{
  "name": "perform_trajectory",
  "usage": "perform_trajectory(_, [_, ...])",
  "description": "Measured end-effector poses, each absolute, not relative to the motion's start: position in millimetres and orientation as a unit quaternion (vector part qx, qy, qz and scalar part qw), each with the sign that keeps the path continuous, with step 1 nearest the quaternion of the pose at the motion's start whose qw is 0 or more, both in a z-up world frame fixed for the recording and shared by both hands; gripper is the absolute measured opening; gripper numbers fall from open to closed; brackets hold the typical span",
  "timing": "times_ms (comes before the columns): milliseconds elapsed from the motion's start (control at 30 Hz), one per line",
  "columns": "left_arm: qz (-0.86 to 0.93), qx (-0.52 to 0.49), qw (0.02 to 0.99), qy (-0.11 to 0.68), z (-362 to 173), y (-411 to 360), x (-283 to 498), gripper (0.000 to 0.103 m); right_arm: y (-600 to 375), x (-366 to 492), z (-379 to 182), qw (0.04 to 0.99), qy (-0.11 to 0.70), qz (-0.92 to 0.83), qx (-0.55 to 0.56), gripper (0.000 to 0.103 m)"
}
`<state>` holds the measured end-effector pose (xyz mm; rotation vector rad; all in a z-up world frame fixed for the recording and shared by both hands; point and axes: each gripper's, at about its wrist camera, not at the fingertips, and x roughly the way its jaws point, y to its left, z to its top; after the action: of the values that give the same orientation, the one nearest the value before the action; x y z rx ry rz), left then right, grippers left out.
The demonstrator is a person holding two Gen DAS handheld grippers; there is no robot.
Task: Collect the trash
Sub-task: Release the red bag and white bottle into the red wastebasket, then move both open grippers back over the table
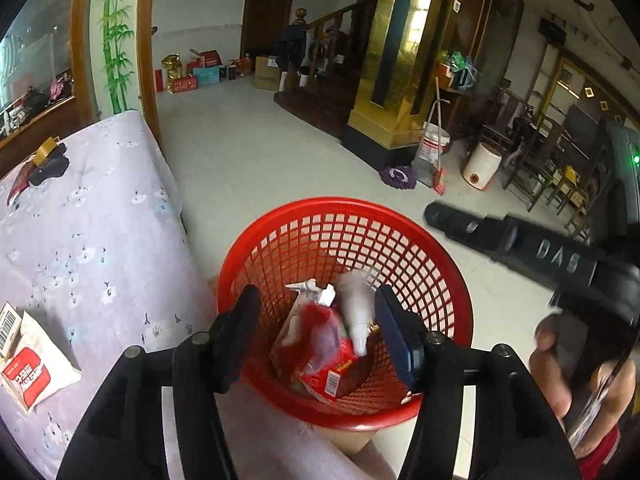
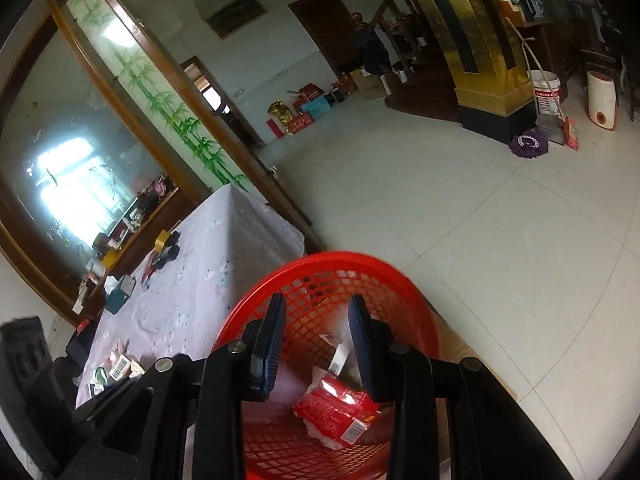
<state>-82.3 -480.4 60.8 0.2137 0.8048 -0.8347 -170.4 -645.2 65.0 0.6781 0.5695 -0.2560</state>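
Jaws of both grippers parted, empty, above red basket holding wrappers.

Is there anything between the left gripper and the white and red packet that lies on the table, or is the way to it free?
Nothing visible blocks it. The left gripper hangs over the red basket, jaws open and empty. The packet lies on the table to its left, with only bare cloth between. A small barcode box touches the packet's far edge.

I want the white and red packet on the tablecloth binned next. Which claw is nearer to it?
Left. The left claw hangs open over the red basket, beside the white and red packet on the tablecloth. The right claw is open over the basket's far side.
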Motion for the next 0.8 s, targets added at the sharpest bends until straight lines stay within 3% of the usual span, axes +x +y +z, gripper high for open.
perform_trajectory(300, [-0.368, 0.109, 0.855, 0.348, 71.2, -416.4, -105.9, 0.062, -623.6, -179.9, 73.6, 0.903, 0.268, -0.100, 0.321, 0.037])
perform_trajectory(400, [-0.358, 0.101, 0.861, 0.346, 74.8, -389.1, -111.3, 0.064, -599.1, -172.5, 76.7, 0.906, 0.275, -0.072, 0.312, 0.041])
perform_trajectory(800, [-0.262, 0.040, 0.894, 0.361, 71.7, -240.7, -98.9, 0.065, -472.9, -120.2, 83.9, 0.911, 0.332, 0.040, 0.241, 0.042])
